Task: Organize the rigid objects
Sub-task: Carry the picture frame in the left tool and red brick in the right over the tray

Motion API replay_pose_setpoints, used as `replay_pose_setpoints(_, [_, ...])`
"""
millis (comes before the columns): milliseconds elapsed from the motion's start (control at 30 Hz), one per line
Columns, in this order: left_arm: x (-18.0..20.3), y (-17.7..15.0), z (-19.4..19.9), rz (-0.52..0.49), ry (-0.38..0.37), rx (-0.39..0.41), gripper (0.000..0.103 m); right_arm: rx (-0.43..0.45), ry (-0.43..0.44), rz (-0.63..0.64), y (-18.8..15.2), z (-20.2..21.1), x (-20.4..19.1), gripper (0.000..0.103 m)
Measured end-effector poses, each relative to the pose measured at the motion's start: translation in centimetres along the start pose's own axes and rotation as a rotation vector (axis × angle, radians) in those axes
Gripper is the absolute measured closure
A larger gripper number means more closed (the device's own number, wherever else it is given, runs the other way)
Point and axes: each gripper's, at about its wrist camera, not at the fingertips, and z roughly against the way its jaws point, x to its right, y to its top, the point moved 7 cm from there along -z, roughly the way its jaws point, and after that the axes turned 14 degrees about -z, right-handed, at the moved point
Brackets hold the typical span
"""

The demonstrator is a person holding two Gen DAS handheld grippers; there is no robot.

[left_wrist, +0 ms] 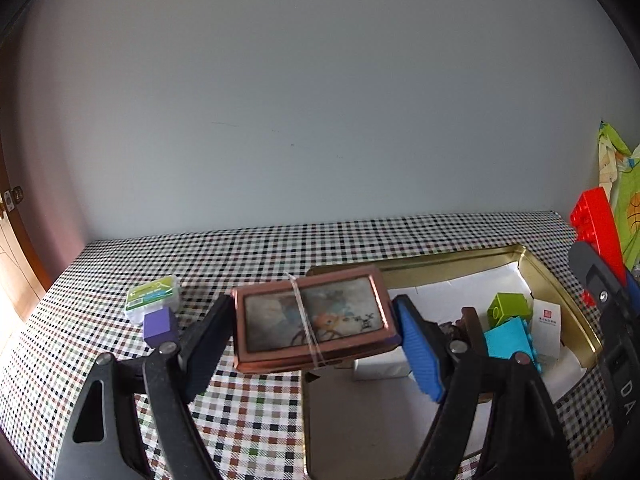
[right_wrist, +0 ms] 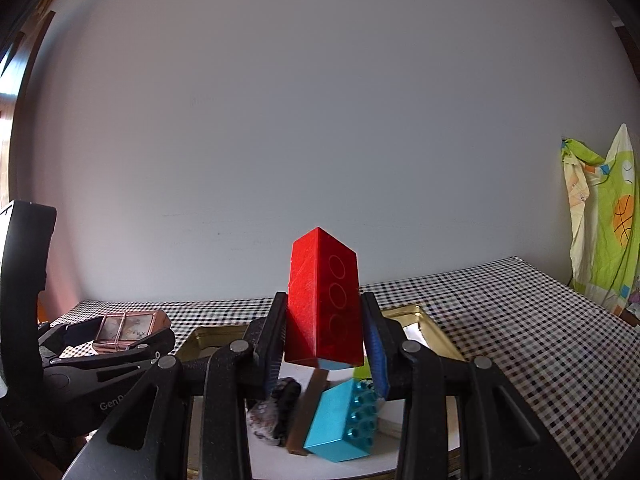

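Note:
My left gripper (left_wrist: 316, 334) is shut on a copper-coloured picture tin (left_wrist: 310, 322) with a rubber band round it, held above the near left edge of the gold tray (left_wrist: 560, 292). My right gripper (right_wrist: 326, 344) is shut on a red building brick (right_wrist: 324, 300), held upright above the tray (right_wrist: 428, 322). The red brick also shows at the far right of the left wrist view (left_wrist: 596, 220). In the tray lie a turquoise brick (right_wrist: 340, 420), a lime brick (left_wrist: 510, 308), a brown bar (right_wrist: 308, 412) and a dark speckled lump (right_wrist: 272, 412).
A purple cube (left_wrist: 160, 326) and a small green-labelled clear box (left_wrist: 152, 296) sit on the checked tablecloth (left_wrist: 240, 248) left of the tin. A white card (left_wrist: 546, 328) leans in the tray. A wall stands behind the table. A patterned cloth (right_wrist: 604, 224) hangs at the right.

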Motion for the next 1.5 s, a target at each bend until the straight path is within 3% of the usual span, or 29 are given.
replay_pose_setpoints(867, [1.0, 2.4, -2.8, 0.027, -0.049, -0.035, 0.023, 0.016, -0.076, -0.029, 2.6, -1.3, 3.3, 0.065])
replay_pose_setpoints(1200, [3.2, 4.6, -5.2, 0.032, -0.093, -0.081, 0.023, -0.044, -0.068, -0.046, 3.4, -4.8, 3.1, 0.065])
replay_pose_setpoints(1500, [5.1, 5.0, -7.7, -0.014, -0.076, -0.168, 0.023, -0.185, -0.075, -0.112, 2.4, -8.0, 4.0, 0.065])
